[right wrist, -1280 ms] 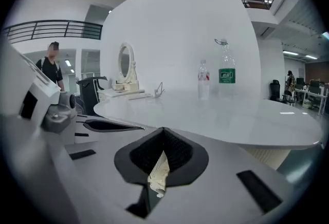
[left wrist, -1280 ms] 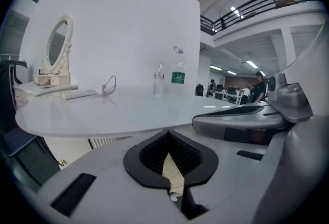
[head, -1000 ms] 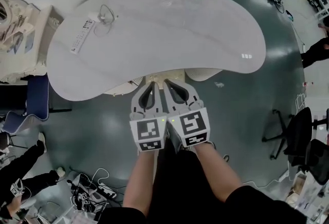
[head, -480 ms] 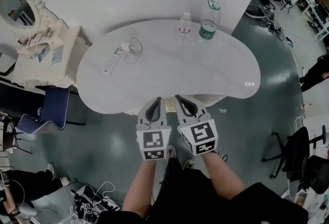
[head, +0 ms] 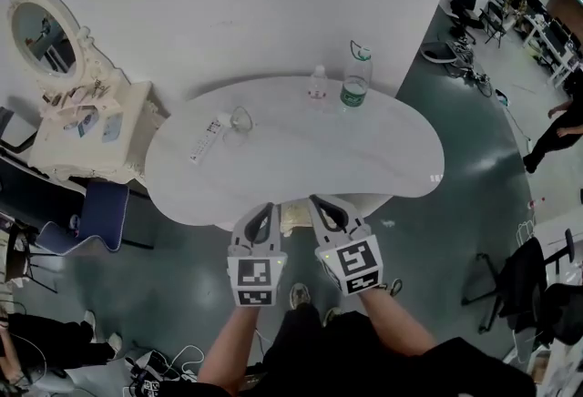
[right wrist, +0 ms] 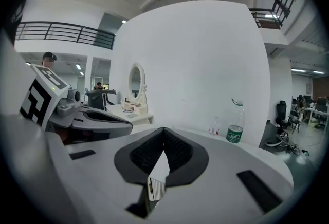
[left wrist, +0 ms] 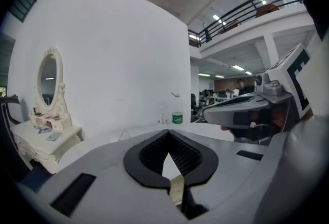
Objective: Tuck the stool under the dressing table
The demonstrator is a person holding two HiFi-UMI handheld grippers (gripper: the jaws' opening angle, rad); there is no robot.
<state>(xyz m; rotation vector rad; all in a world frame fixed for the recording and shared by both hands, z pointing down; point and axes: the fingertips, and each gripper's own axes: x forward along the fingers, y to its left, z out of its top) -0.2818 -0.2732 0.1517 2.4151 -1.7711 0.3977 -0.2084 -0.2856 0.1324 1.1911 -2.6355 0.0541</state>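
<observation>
Holding them side by side, you've got the grey left gripper [head: 263,208] and grey right gripper [head: 316,202] both pinched fully closed on nothing. The cream stool [head: 292,216] sits just past the jaw tips, mostly hidden under the white kidney-shaped tabletop [head: 301,149].

Two tools side by side: left tool [head: 265,208], right tool [head: 316,201]. Just past the tool tips, one stool [head: 293,217]. Ahead of the tools, one desk [head: 401,158] bearing two bottles, small clear bottle [head: 316,84] and green-labelled bottle [head: 354,76], plus one white remote [head: 205,141]. Far left of the left tool, one dressing table [head: 91,145], one oval mirror [head: 41,33], one blue chair [head: 98,211].
</observation>
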